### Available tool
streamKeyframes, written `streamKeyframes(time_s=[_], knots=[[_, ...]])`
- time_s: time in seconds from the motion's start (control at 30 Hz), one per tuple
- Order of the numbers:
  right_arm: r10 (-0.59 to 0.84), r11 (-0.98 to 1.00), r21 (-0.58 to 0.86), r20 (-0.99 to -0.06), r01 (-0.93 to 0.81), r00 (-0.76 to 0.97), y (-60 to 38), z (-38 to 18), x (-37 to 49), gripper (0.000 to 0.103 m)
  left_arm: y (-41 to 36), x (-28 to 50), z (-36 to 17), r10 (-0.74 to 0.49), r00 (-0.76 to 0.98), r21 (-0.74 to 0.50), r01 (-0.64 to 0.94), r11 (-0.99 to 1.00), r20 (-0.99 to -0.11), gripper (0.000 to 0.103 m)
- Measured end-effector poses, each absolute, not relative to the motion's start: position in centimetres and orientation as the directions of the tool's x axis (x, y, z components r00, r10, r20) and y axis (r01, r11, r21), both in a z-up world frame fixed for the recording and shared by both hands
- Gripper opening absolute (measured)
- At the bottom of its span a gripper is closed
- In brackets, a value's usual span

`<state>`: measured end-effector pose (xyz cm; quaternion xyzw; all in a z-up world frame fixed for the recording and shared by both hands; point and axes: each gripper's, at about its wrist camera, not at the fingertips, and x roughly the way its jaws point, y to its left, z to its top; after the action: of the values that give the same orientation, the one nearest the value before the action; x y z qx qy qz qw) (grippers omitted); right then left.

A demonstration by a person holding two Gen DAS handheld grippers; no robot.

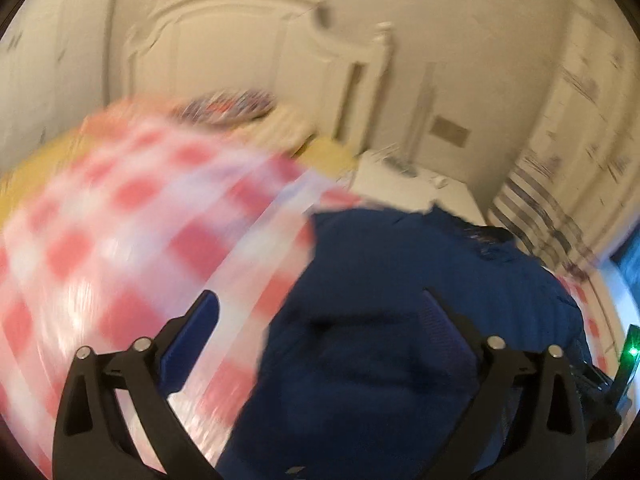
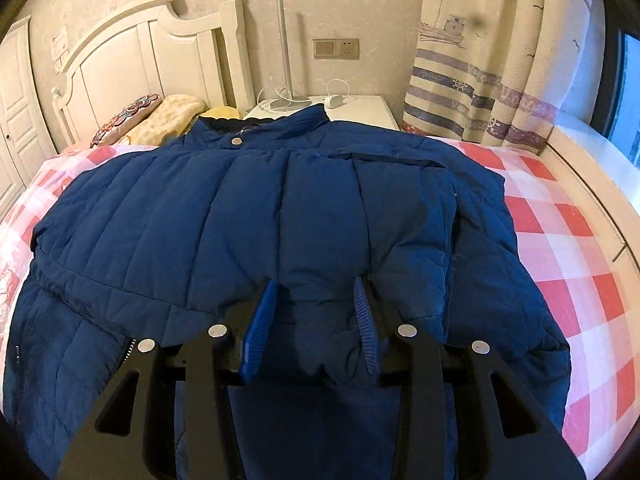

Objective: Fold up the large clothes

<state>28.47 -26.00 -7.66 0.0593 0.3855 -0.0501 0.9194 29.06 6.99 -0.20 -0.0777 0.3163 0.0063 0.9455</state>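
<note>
Right wrist view: a navy quilted jacket (image 2: 248, 216) lies spread across a red-and-white checked bedspread (image 2: 560, 240), collar toward a cream headboard (image 2: 132, 56), with a white nightstand (image 2: 360, 110) and striped curtain (image 2: 480, 92) behind and bare bedspread at the right. Its right gripper (image 2: 314, 320) stands partly parted over a puffed fold, pads not pressing it. Left wrist view, blurred: the left gripper (image 1: 320, 304) stands wide apart, jacket cloth bunched between its fingers.
</note>
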Motion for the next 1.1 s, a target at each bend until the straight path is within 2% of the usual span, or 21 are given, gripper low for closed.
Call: streamKeyframes(time_s=[0.1, 0.2, 0.33, 0.4, 0.5, 0.67, 0.77, 0.9, 0.97, 1.03, 1.07, 1.1], knots=[[-0.036, 0.987, 0.084, -0.714, 0.137, 0.699, -26.2, -7.5, 28.6, 0.033, 2.3, 32.2, 0.7, -0.018, 0.788, -0.023, 0.004, 1.000, -0.615, 0.101], [-0.025, 0.986, 0.100, -0.712, 0.136, 0.702, -26.4, -7.5, 28.5, 0.033, -1.0, 35.6, -1.0, -0.035, 0.736, 0.010, 0.057, 0.998, -0.676, 0.101], [-0.014, 0.984, 0.113, -0.710, 0.134, 0.704, -26.6, -7.5, 28.5, 0.033, -3.4, 39.3, -7.4, 0.041, 0.630, 0.109, 0.069, 0.992, -0.775, 0.101], [-0.001, 0.983, 0.127, -0.706, 0.129, 0.708, -26.7, -7.5, 28.5, 0.034, -3.5, 38.7, -9.7, 0.023, 0.678, 0.127, 0.104, 0.986, -0.735, 0.101], [0.014, 0.983, 0.140, -0.703, 0.119, 0.711, -26.7, -7.5, 28.4, 0.037, -3.2, 38.6, -9.9, 0.009, 0.681, 0.108, 0.103, 0.989, -0.733, 0.101], [0.040, 0.988, 0.134, -0.705, 0.078, 0.708, -26.0, -7.2, 28.4, 0.055, -3.1, 38.5, -10.1, 0.019, 0.682, 0.119, 0.100, 0.988, -0.731, 0.101], [0.003, 0.985, 0.128, -0.693, 0.119, 0.721, -25.6, -5.6, 28.4, 0.056, -3.0, 38.3, -9.8, 0.022, 0.684, 0.122, 0.098, 0.988, -0.729, 0.101], [-0.023, 0.994, 0.069, -0.609, 0.081, 0.793, -23.8, -2.3, 30.4, 0.056, -2.8, 38.3, -9.7, 0.022, 0.686, 0.120, 0.095, 0.988, -0.728, 0.101], [-0.035, 0.996, 0.039, -0.633, 0.077, 0.774, -23.6, -2.6, 32.6, 0.056, -2.8, 38.3, -9.7, 0.022, 0.686, 0.120, 0.095, 0.988, -0.727, 0.101], [-0.052, 0.995, 0.021, -0.710, 0.094, 0.702, -24.1, -4.9, 35.2, 0.056, -2.8, 38.3, -9.7, 0.023, 0.686, 0.121, 0.095, 0.988, -0.727, 0.101], [-0.043, 0.996, 0.021, -0.748, 0.089, 0.662, -24.4, -6.6, 36.3, 0.060, -2.8, 38.3, -9.7, 0.021, 0.687, 0.119, 0.096, 0.988, -0.726, 0.101], [-0.025, 0.997, 0.028, -0.749, 0.070, 0.662, -24.5, -7.7, 36.6, 0.061, -2.8, 38.3, -9.7, 0.019, 0.688, 0.117, 0.096, 0.989, -0.725, 0.101]])
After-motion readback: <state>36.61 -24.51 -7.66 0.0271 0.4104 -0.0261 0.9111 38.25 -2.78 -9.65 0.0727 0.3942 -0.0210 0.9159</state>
